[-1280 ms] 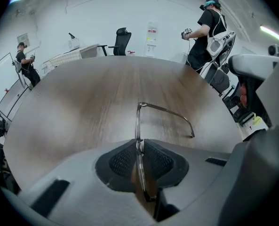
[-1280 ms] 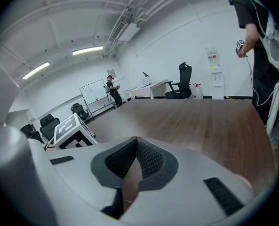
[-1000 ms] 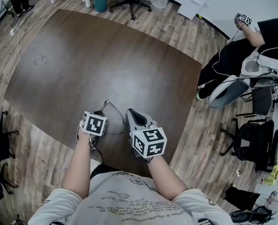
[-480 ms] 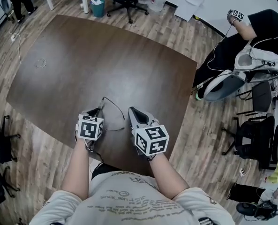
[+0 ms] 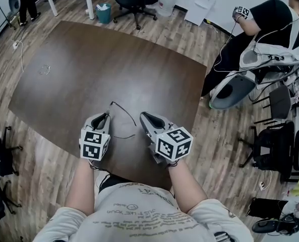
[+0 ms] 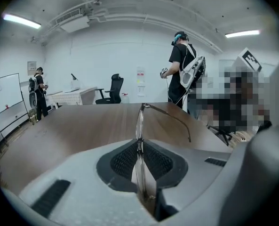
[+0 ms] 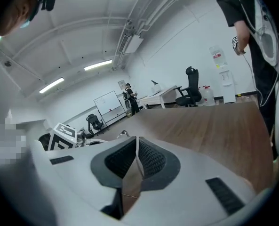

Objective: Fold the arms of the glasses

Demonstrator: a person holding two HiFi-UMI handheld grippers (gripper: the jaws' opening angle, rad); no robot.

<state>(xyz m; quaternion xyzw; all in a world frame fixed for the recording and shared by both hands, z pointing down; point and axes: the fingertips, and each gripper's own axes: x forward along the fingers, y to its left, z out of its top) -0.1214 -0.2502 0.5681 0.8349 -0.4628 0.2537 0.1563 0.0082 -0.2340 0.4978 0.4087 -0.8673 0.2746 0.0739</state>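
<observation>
The left tool [image 5: 104,117], clamped on the glasses [image 5: 123,111], has lifted them off the bench [image 5: 78,69]. The right tool [image 5: 145,118] (shut, empty) hovers at their three o'clock, ready to fold the open arm.

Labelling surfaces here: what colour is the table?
Dark brown wood grain; the table shows best in the head view.

The head view looks steeply down from above the person onto the brown table [image 5: 114,59], with both grippers by its near edge. The left gripper [image 5: 105,117] view sits low and close behind its jaws, facing the far edge. The right gripper [image 5: 144,117] view, equally low, faces the far left corner. All three share the tabletop.
</observation>
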